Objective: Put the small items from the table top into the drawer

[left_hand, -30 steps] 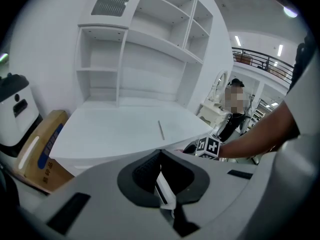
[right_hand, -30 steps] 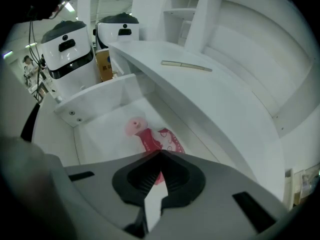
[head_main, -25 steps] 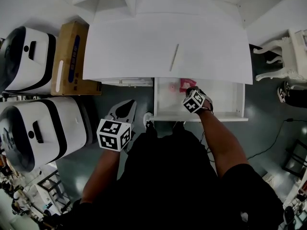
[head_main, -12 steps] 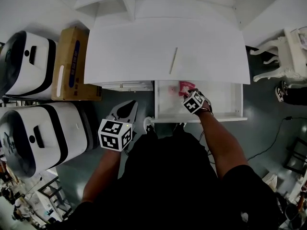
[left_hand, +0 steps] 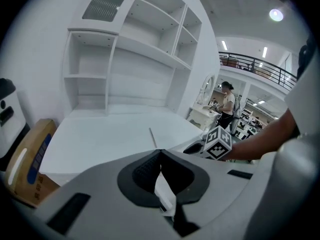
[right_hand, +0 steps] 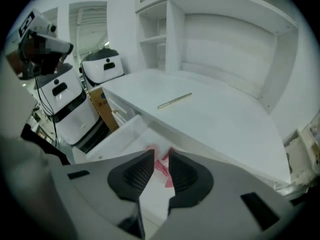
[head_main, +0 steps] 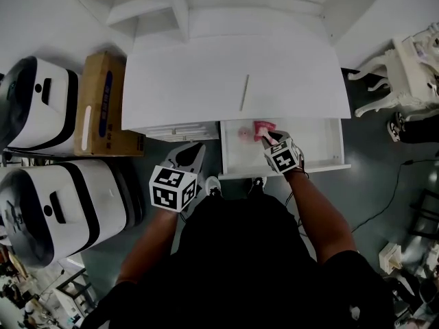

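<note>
- Small items: we see a pink item (head_main: 264,127) and a pale round piece (head_main: 244,133) lying in the open drawer (head_main: 319,141), close under the surface's front edge.
- One thin stick (head_main: 244,92) lies on the surface (head_main: 185,74), near its middle and toward the front edge. We judge it the only piece not yet moved.
- Our right claw (head_main: 272,140) hangs over the drawer, released, its jaws a little apart with nothing between them.
- Our left claw (head_main: 191,151) is clenched on nothing, held off the surface's front edge, beside the drawer's left side.
</note>
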Available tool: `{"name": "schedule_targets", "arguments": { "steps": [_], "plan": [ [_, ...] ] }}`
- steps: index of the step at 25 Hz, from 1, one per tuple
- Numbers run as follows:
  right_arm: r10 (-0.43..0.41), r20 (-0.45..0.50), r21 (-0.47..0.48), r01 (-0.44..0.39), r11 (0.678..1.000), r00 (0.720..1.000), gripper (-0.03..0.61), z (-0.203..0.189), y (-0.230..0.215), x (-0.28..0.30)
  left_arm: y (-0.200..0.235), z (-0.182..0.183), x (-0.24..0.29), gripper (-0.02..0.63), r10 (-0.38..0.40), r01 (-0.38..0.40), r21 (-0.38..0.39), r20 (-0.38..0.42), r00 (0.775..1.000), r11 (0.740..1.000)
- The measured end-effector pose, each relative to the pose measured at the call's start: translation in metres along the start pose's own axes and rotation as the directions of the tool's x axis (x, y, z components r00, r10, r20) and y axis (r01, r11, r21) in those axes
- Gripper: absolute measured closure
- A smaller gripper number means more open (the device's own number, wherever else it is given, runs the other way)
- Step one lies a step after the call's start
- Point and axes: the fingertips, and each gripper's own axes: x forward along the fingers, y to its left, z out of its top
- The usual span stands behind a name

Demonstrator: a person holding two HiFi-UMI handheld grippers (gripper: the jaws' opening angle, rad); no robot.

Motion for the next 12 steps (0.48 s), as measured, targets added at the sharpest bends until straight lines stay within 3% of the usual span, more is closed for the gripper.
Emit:
{"name": "schedule_targets", "arguments": {
  "steps": [3, 6, 12],
  "plan": [
    [0.029, 0.132, 0.161, -0.051, 0.986, 0.991, 0.483, 0.022, 0.009, -0.031, 0.001, 0.003, 0.001, 0.603, -0.013, 0.013, 0.012, 0.003, 1.0, 1.0],
    [0.048, 0.25, 0.292, -0.123, 0.949, 0.967, 0.485, 0.04, 0.016, -0.064, 0.0, 0.007, 0.001, 0.603, -0.028, 0.028, 0.025, 0.009, 1.0, 0.999],
    [0.092, 0.435, 0.369, -0.271, 0.889, 0.896, 0.518, 0.067, 0.034, -0.125, -0.007, 0.015, -0.003, 0.603, -0.072, 0.07, 0.05, 0.04, 0.997, 0.996]
  ]
}}
